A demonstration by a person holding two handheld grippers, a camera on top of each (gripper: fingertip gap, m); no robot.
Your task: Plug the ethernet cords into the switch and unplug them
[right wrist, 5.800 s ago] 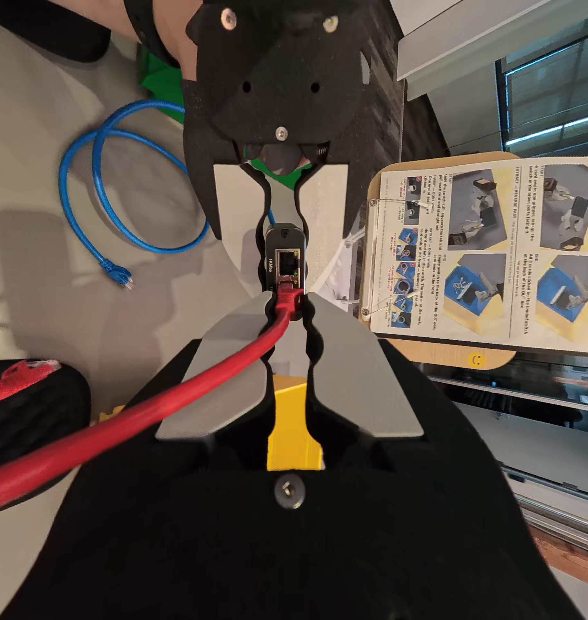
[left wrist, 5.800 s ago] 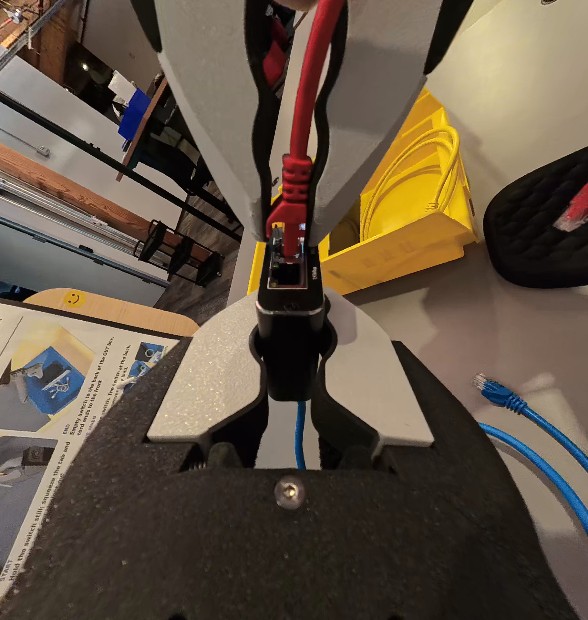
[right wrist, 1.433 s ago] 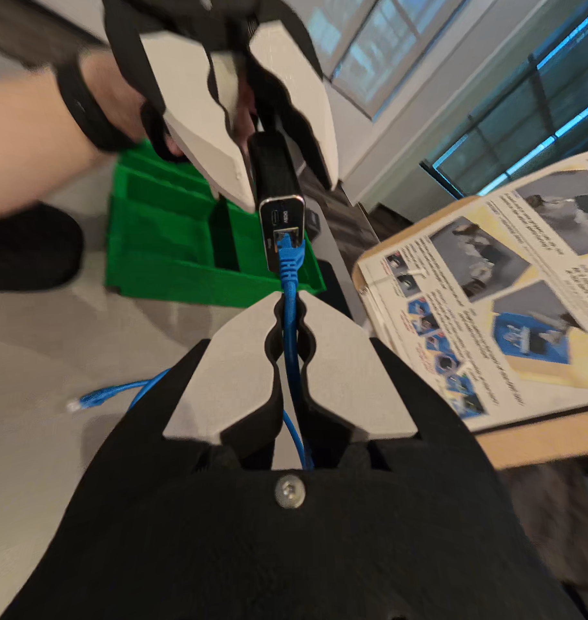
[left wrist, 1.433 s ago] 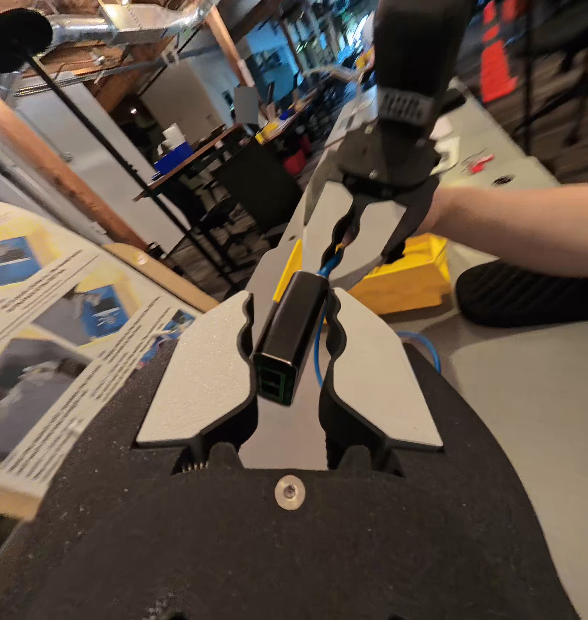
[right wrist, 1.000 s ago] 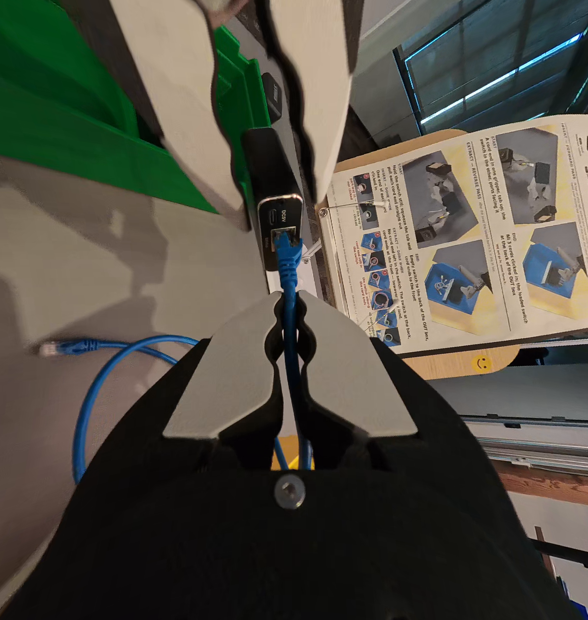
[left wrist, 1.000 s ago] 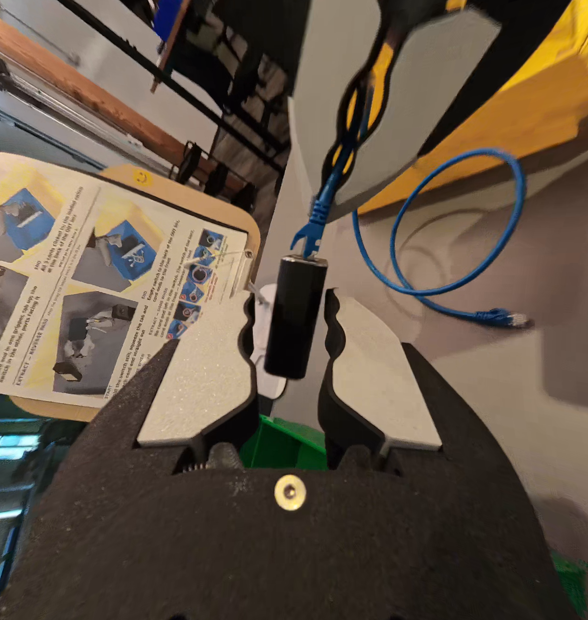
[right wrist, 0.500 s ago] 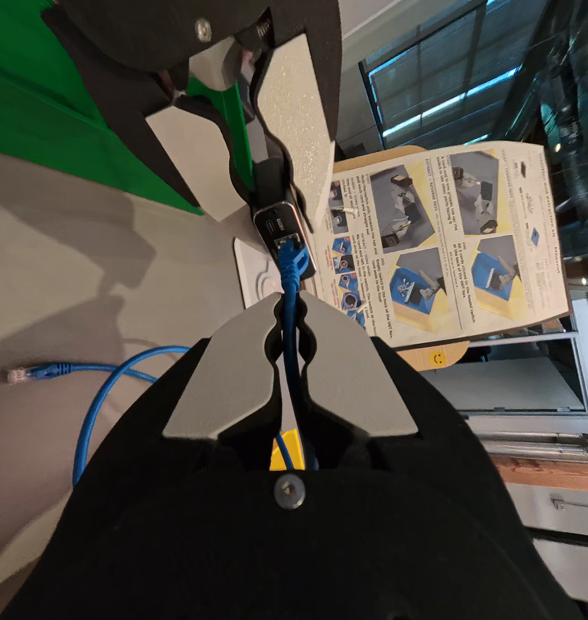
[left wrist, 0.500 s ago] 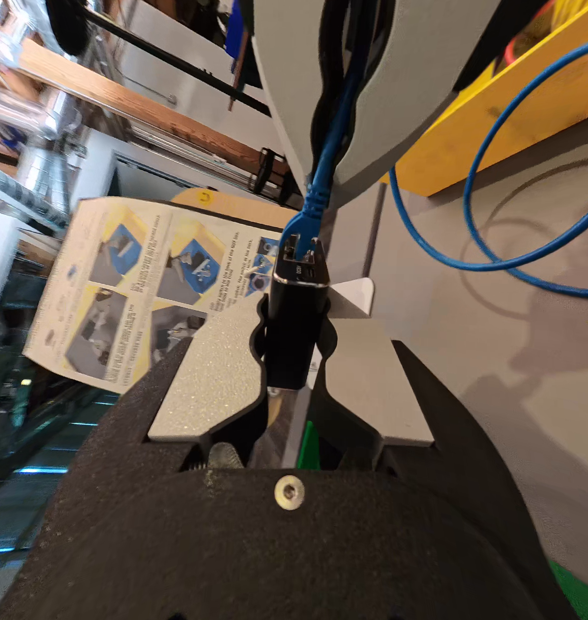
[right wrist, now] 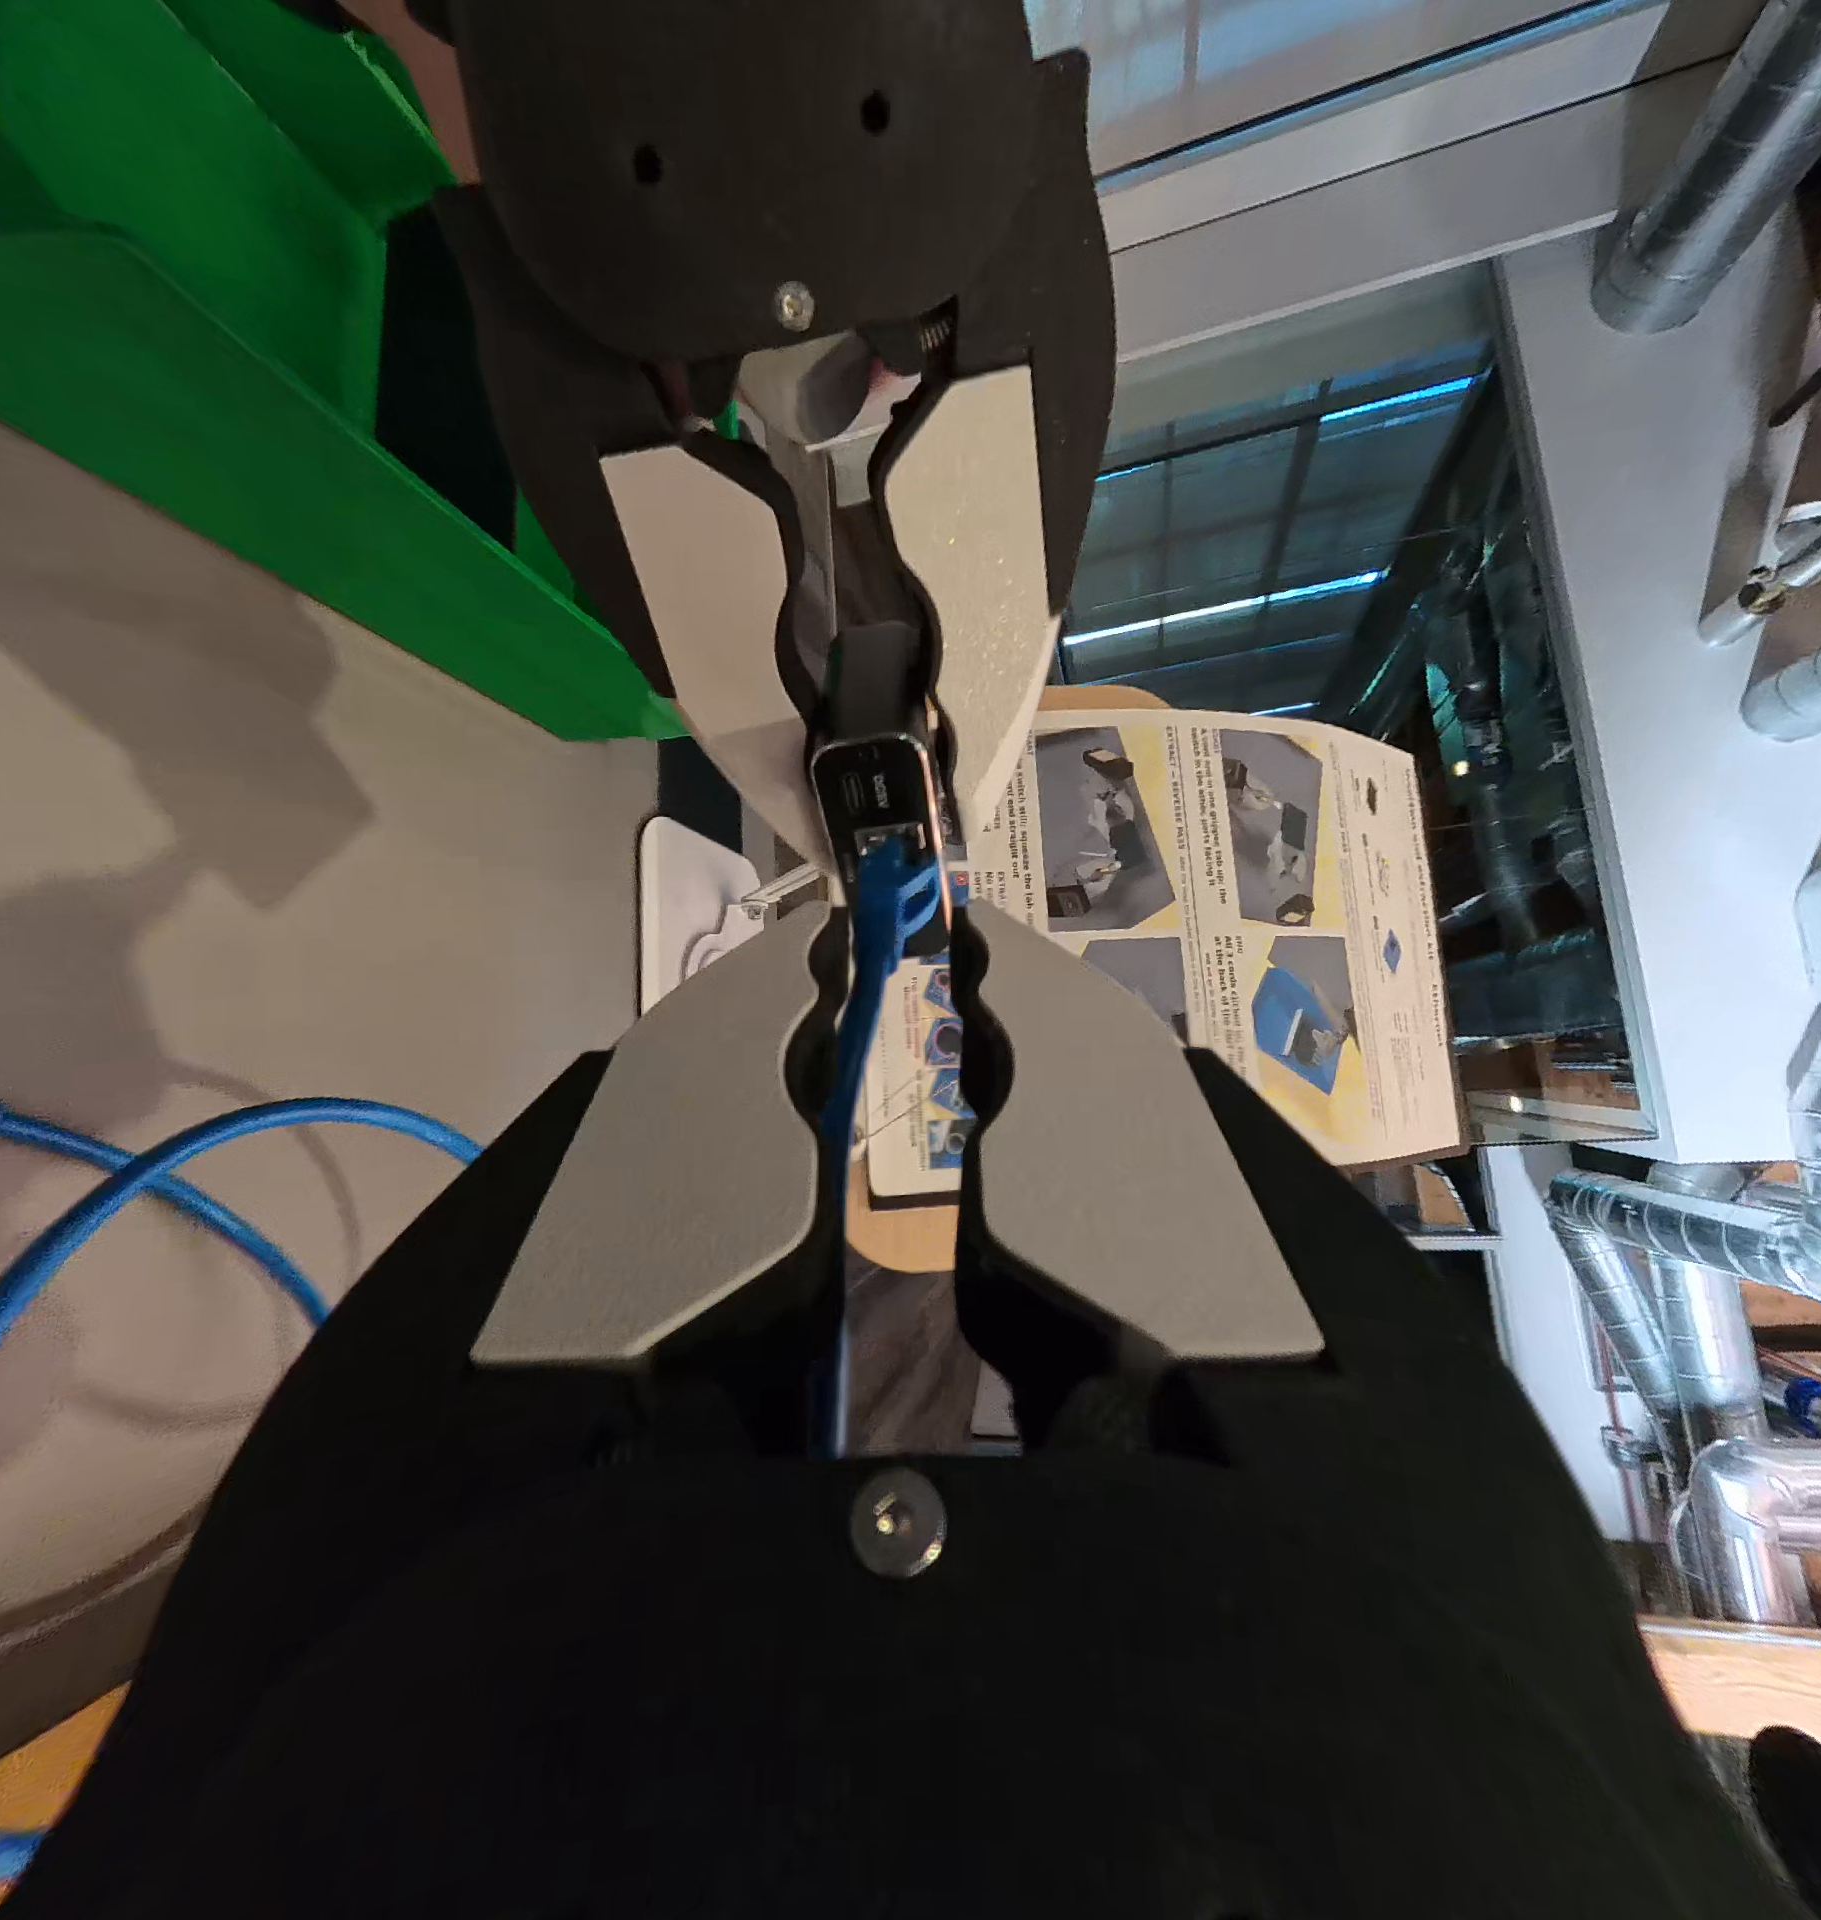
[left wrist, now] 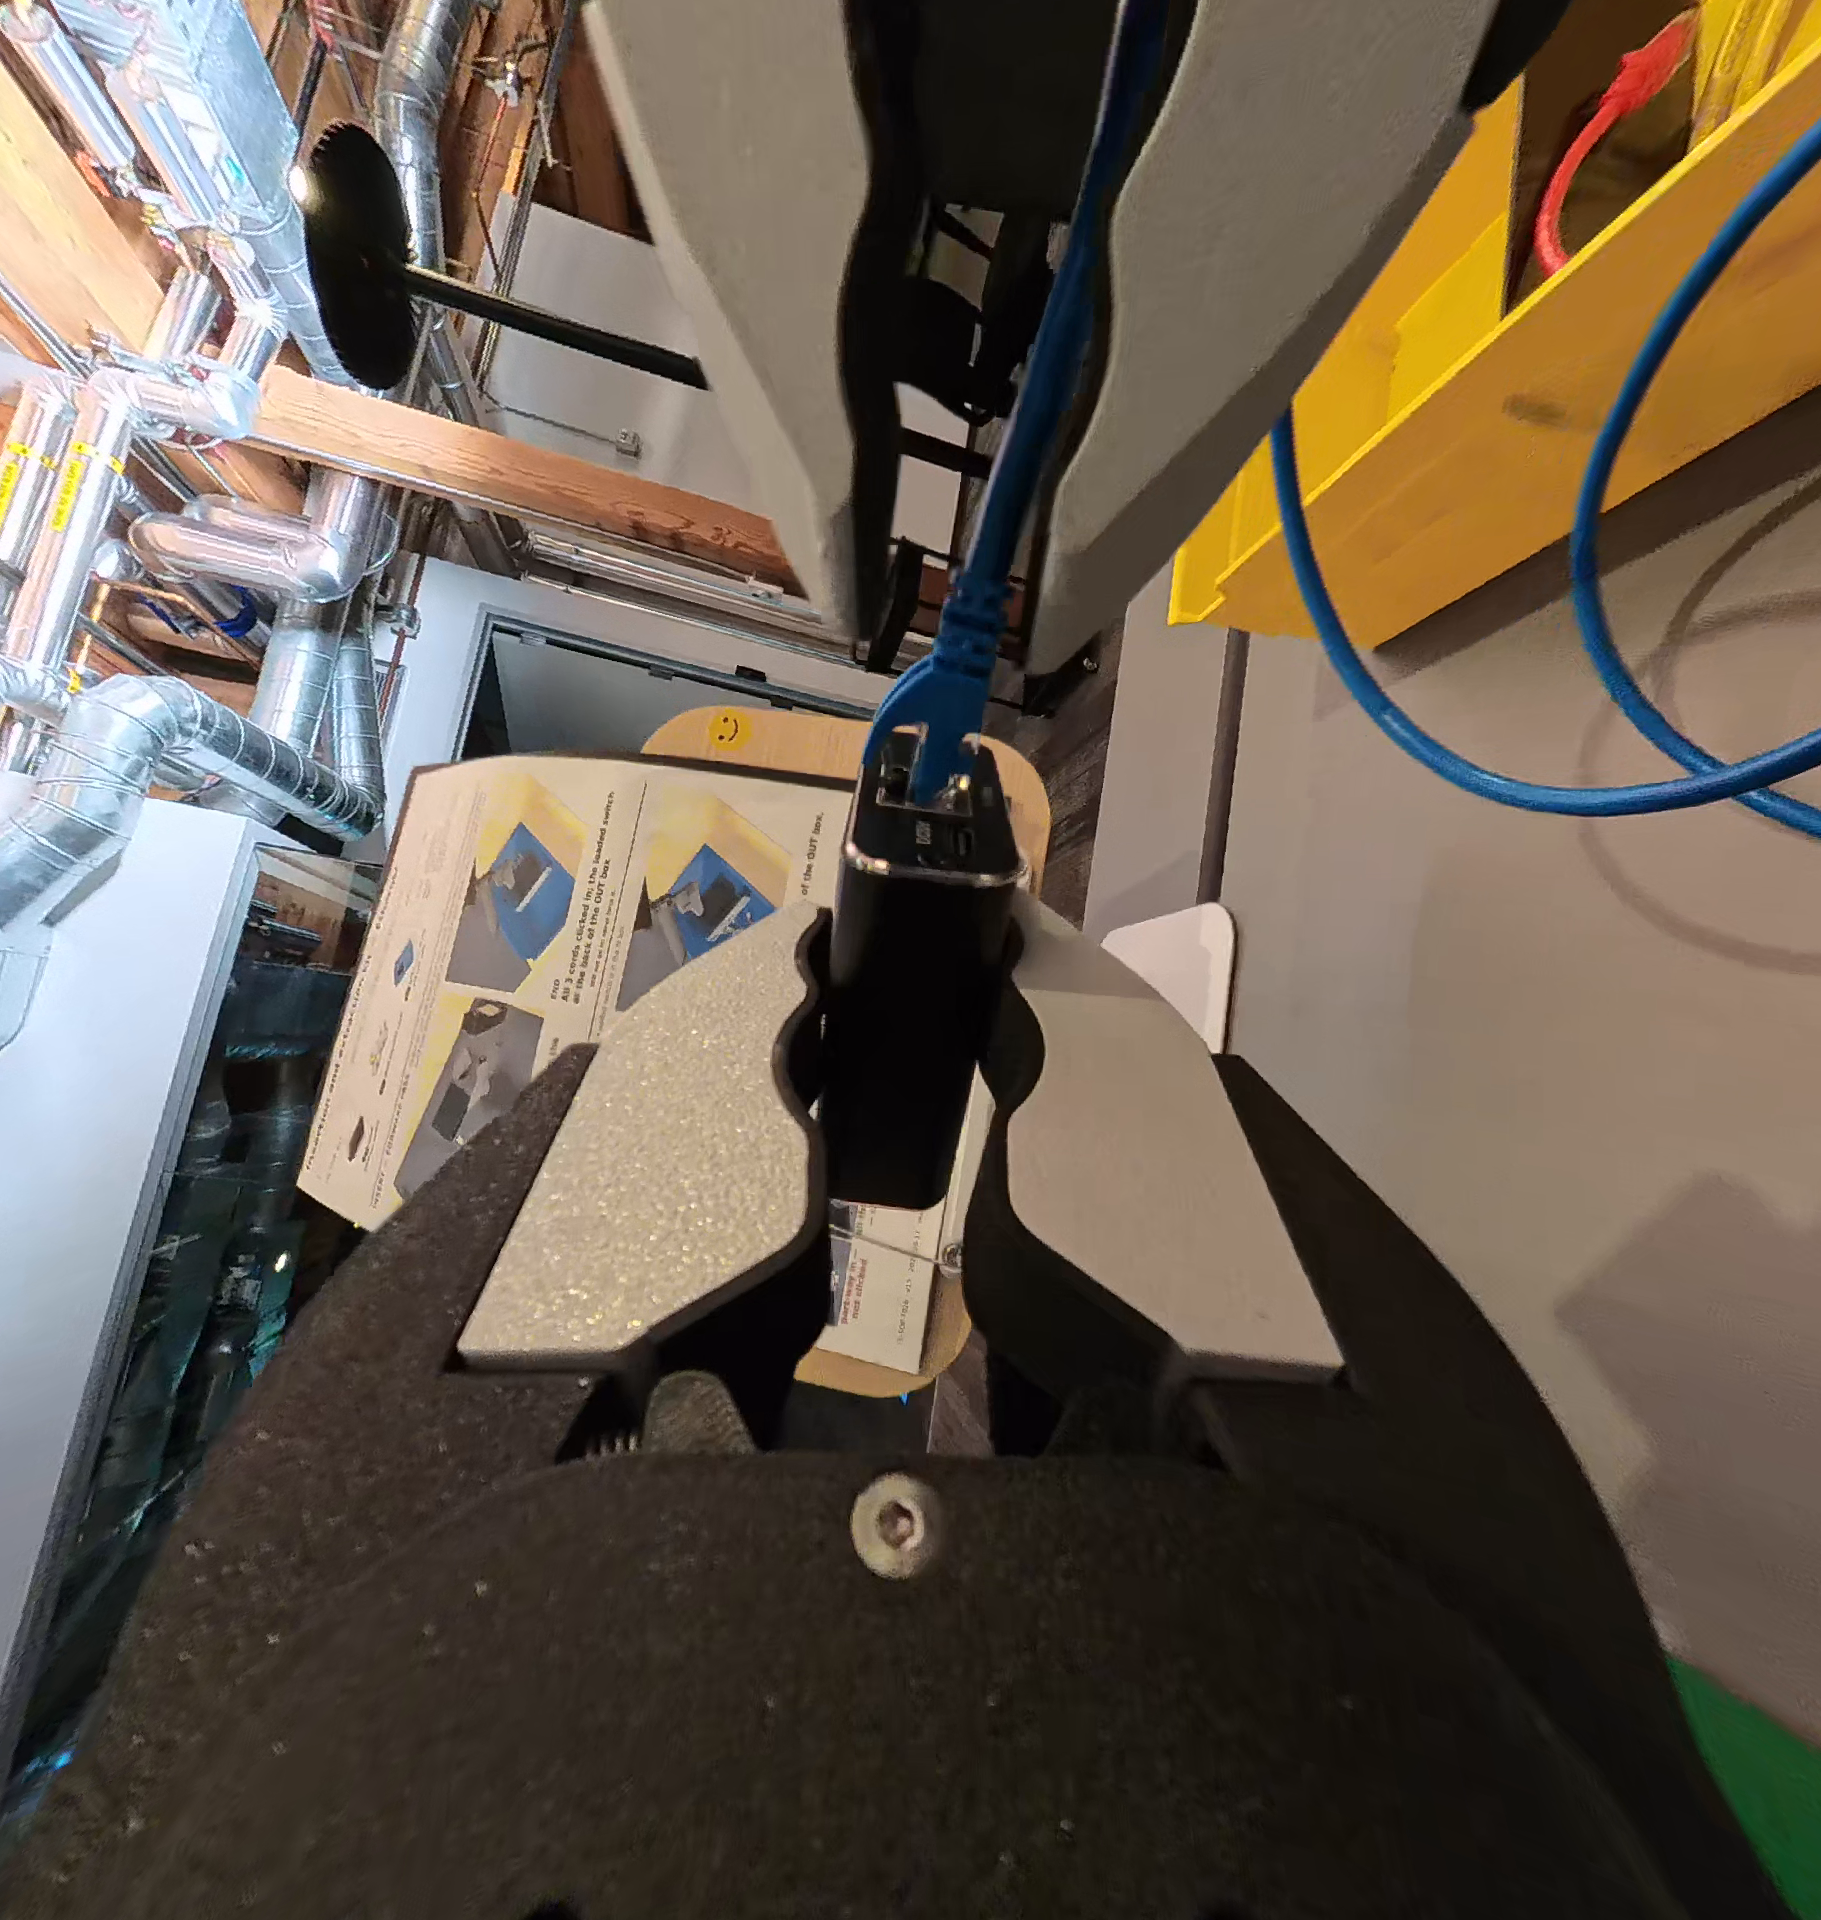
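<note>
Blue ethernet cord now runs loose between the right gripper's parted fingers, earlier pinching it; plugged into the black switch, clamped by the left gripper.

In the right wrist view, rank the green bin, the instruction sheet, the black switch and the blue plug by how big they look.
1. Green bin, cut off by the frame edge.
2. Instruction sheet.
3. Black switch.
4. Blue plug, close to the switch's visible size.
</note>
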